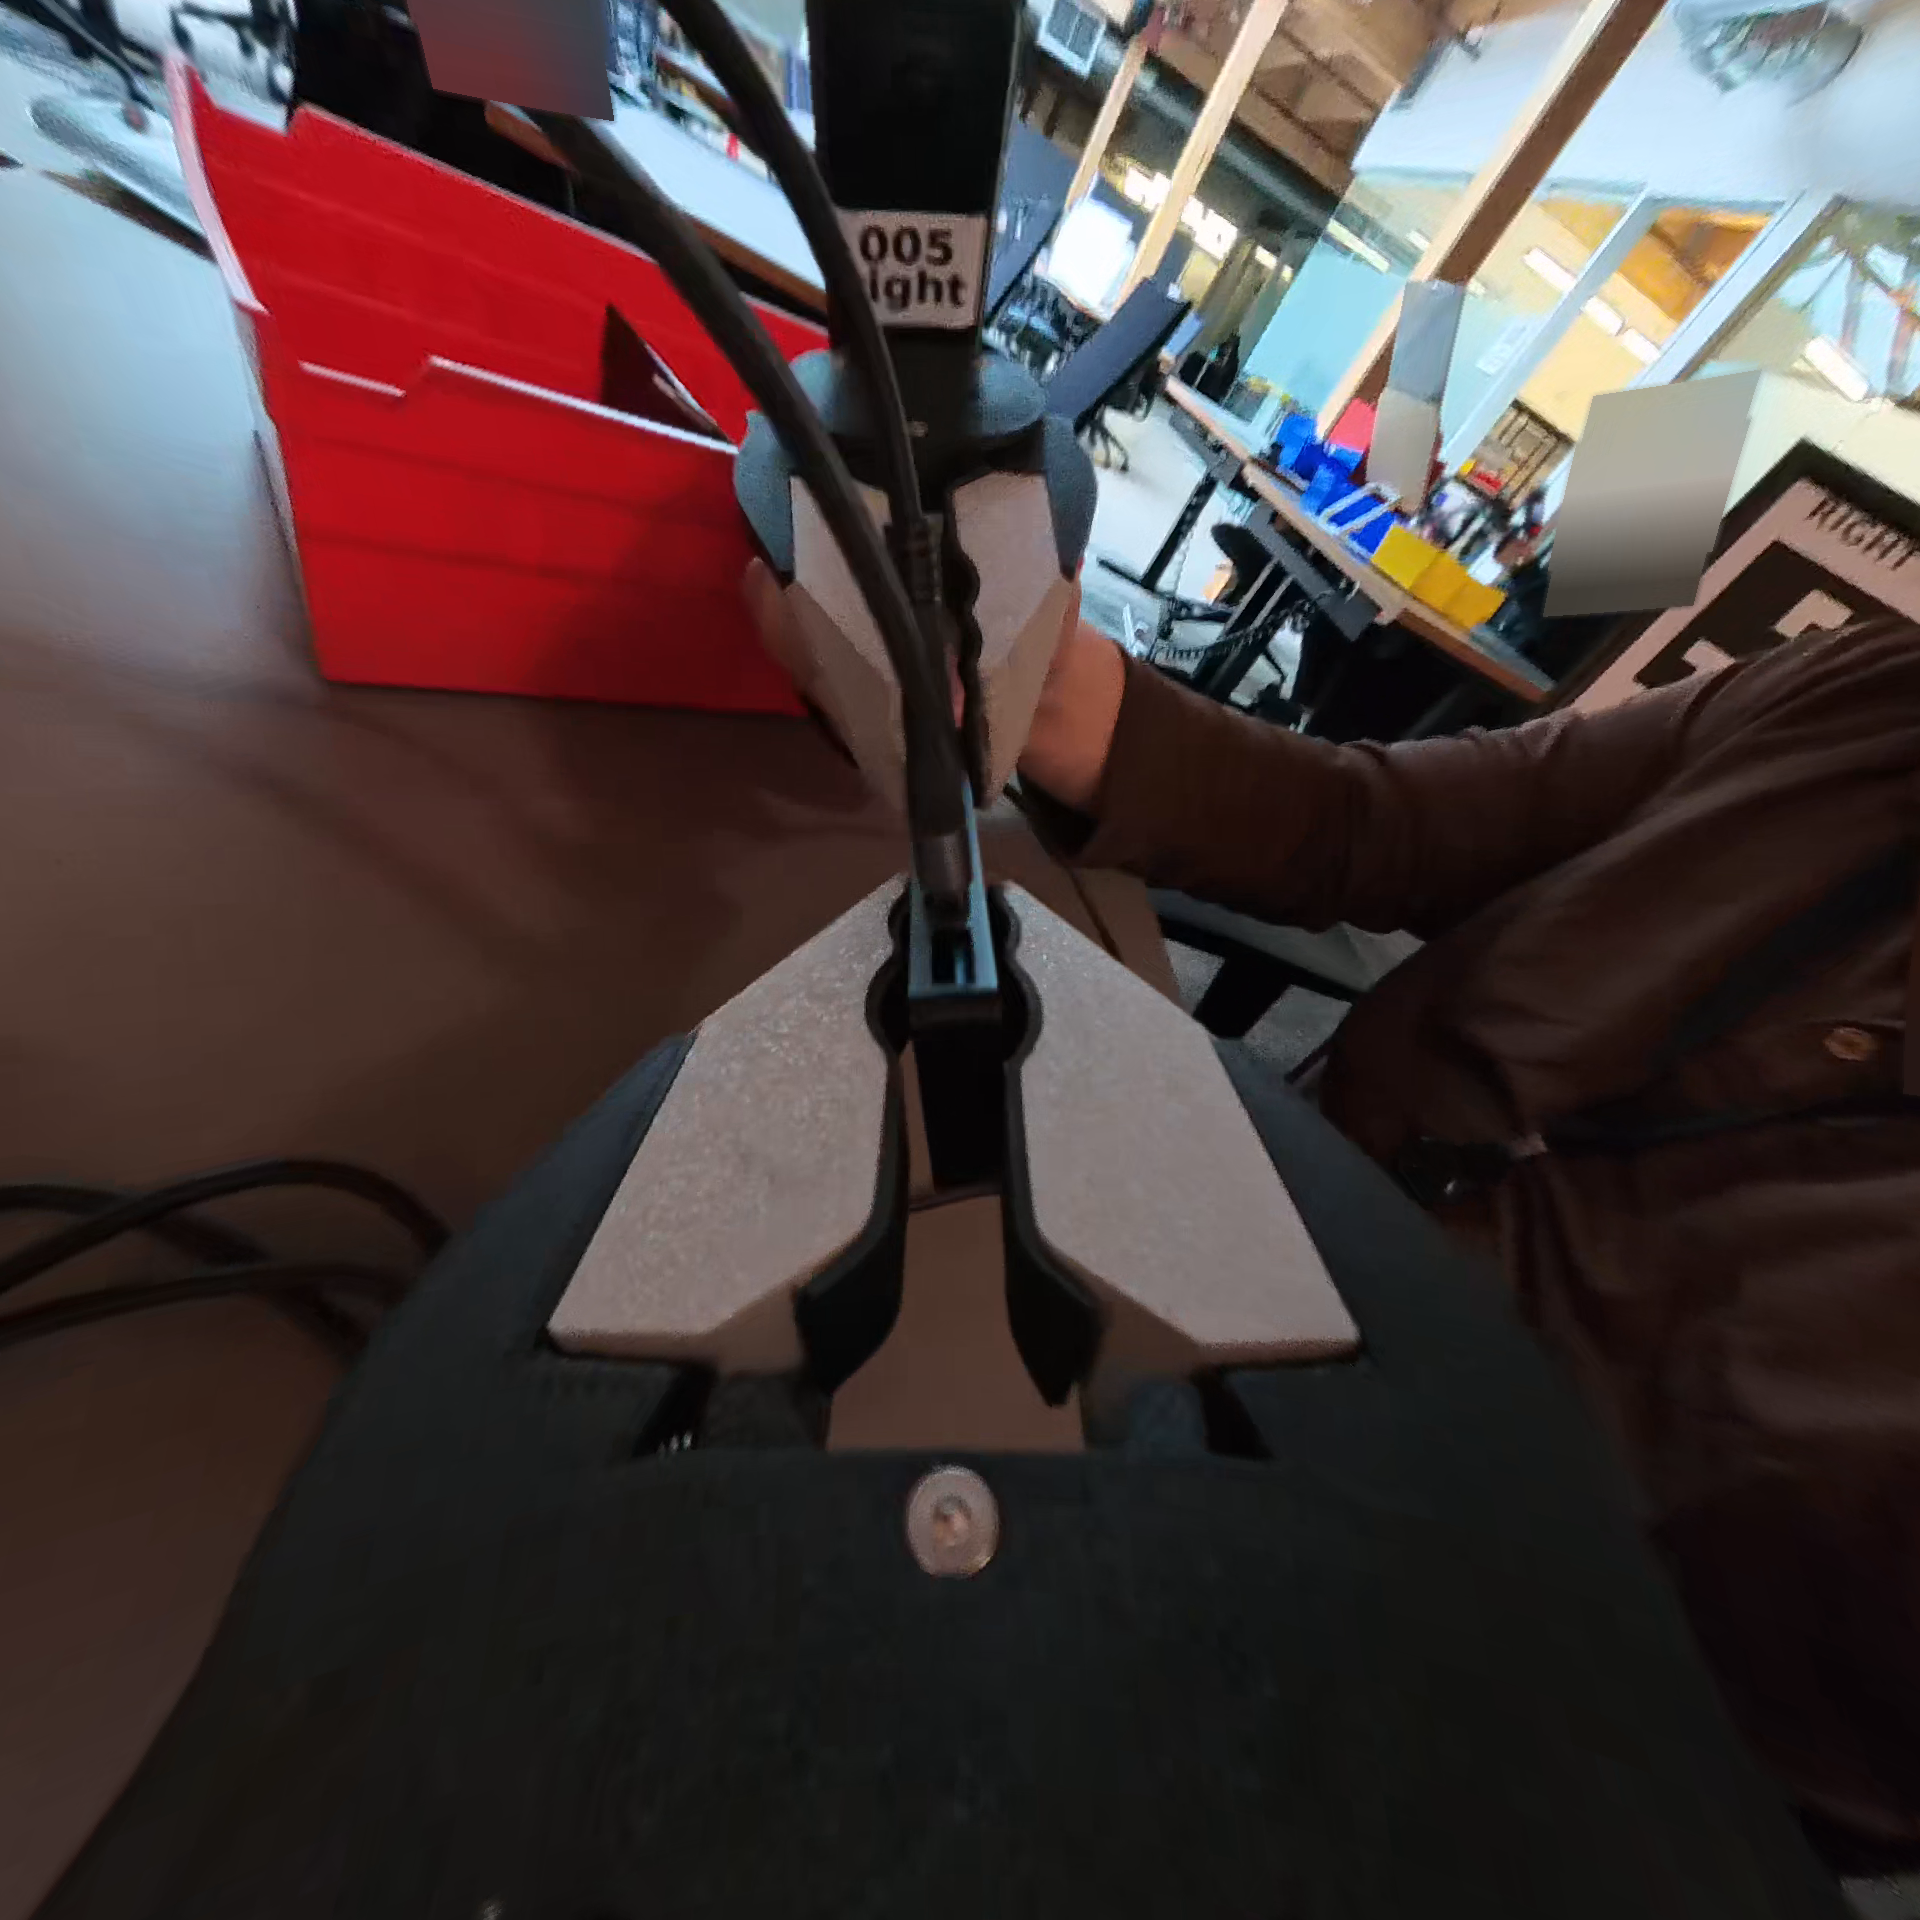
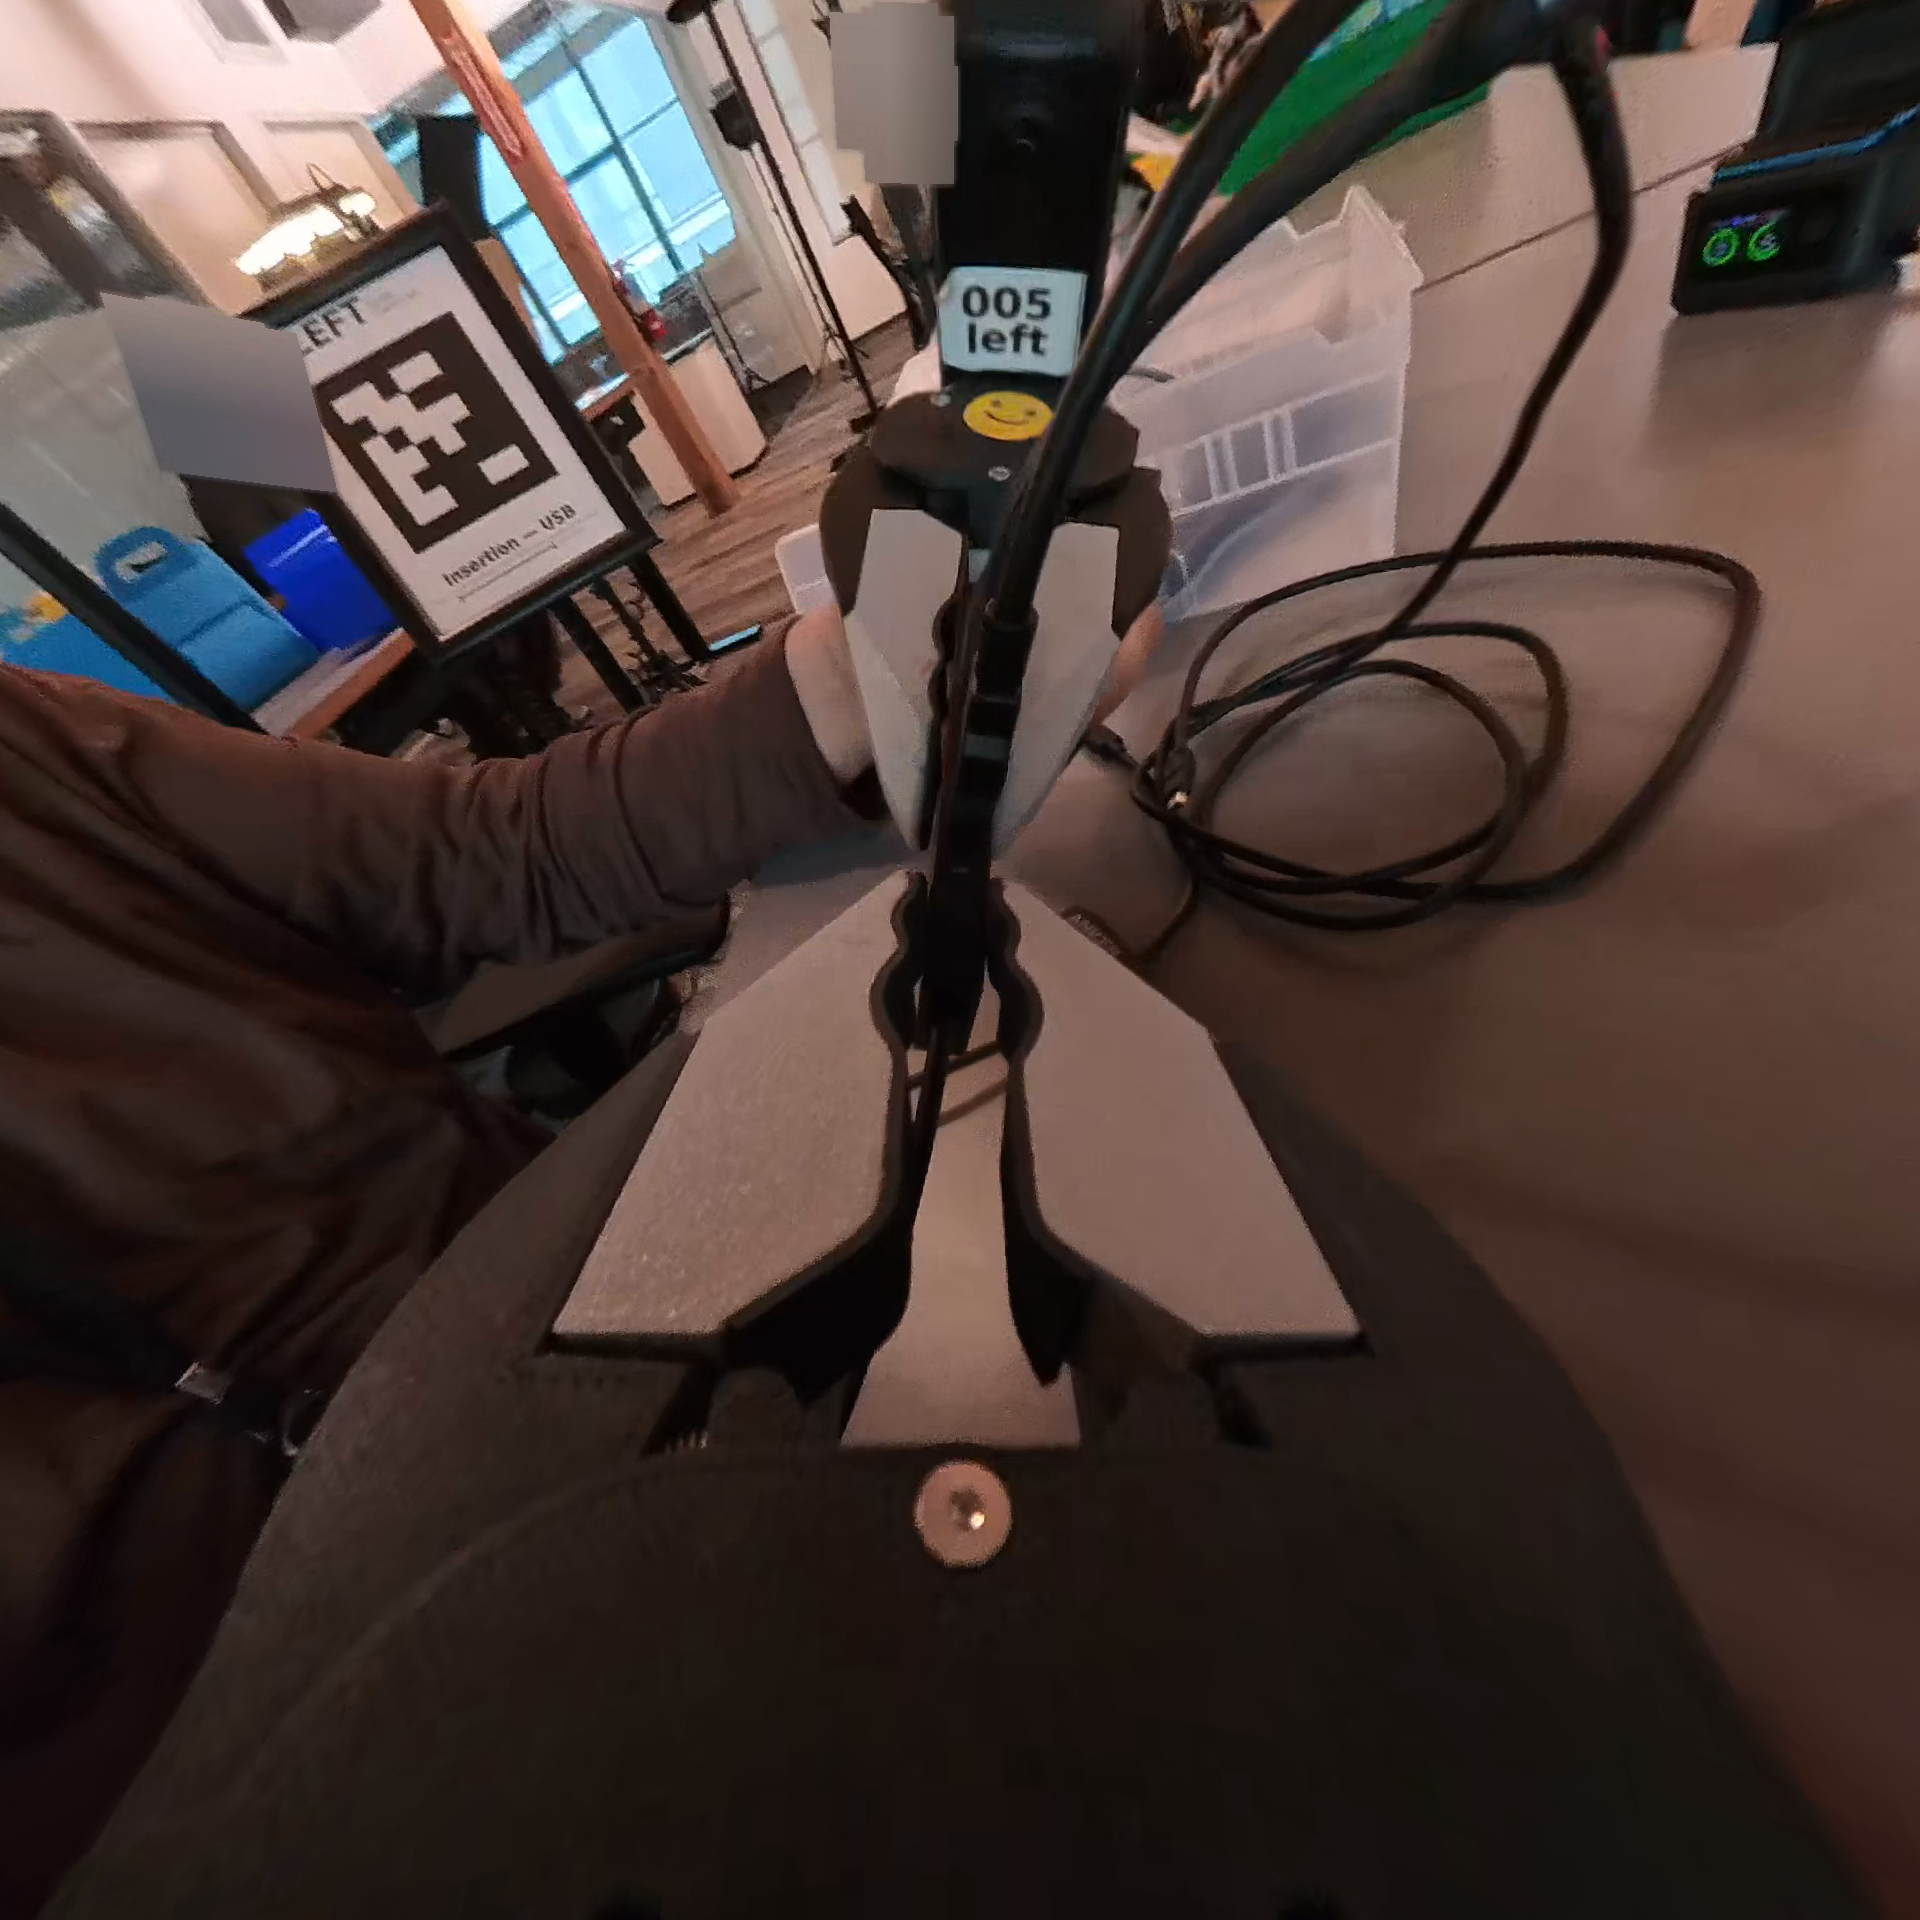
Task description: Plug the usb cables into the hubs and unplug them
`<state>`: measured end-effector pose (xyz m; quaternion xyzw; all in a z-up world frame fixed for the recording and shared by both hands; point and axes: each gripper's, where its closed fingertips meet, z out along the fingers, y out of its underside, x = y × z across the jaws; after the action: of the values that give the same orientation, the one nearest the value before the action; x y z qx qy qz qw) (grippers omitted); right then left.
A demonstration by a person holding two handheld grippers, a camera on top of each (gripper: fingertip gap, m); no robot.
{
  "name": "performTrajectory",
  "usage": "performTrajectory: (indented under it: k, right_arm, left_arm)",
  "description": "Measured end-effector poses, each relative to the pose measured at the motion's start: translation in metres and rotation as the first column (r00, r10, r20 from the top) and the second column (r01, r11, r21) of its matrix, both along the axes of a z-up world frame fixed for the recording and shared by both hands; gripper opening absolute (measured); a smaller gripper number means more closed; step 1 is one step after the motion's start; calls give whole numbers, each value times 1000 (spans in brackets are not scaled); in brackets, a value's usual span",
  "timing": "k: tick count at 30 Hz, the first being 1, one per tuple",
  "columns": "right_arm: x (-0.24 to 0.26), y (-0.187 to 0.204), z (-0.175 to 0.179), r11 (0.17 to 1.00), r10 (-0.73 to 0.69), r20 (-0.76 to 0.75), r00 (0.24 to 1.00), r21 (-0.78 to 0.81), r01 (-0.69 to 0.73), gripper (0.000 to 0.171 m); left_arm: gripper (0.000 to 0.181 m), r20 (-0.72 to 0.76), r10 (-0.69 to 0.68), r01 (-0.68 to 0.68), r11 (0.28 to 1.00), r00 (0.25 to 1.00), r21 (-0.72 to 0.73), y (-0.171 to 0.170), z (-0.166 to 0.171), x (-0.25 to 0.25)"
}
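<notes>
My left gripper (image 1: 954, 914) is shut on a slim black USB hub (image 1: 954, 1039), held on edge between the fingers. My right gripper (image 1: 966, 769) faces it tip to tip and is shut on the plug (image 1: 940, 857) of a black USB cable (image 1: 831, 436). The plug's tip meets the hub's end; how deep it sits is hidden. In the right wrist view, my right gripper (image 2: 956, 904) pinches the plug (image 2: 951, 987). Opposite it, the left gripper (image 2: 961, 821) holds the hub (image 2: 992, 707). The cable (image 2: 1122, 312) arcs up and away.
A red bin (image 1: 499, 499) stands on the brown table (image 1: 312, 883) behind the grippers. More black cable is coiled on the table (image 2: 1455, 727), by a clear plastic bin (image 2: 1288, 416). A black device with green lights (image 2: 1766, 249) sits far right. Brown sleeves (image 1: 1455, 810) reach in. Left and right tips are no more than a few centimetres apart.
</notes>
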<state>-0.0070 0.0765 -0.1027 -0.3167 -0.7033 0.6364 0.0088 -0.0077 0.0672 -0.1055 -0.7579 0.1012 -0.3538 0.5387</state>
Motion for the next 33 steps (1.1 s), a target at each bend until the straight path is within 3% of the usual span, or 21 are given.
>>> performTrajectory:
  k: [8, 15, 19, 27, 33]
  right_arm:
    - [5, -11, 3, 997, 64, -3, 998, -44, -64, 9]
    - [3, -9, 2, 999, 36, -2, 999, -39, -36, 9]
    - [-8, -6, -2, 999, -40, -12, 999, -12, 40, 7]
    - [-22, 6, 1, 979, -188, -98, 977, 58, 194, 17]
    - [-24, -2, 0, 977, -196, -113, 974, 66, 205, 16]
  left_arm:
    - [14, 30, -45, 43, 998, 999, 51, -12, 1, 8]
    - [12, 67, -31, 28, 998, 997, 53, -8, -3, 6]
    - [9, -63, 60, -55, 996, 996, 74, -4, -9, -4]
    - [10, -33, 67, -66, 998, 997, 24, 0, -20, -7]
    - [10, -36, 86, -85, 996, 996, 38, 3, -19, -9]
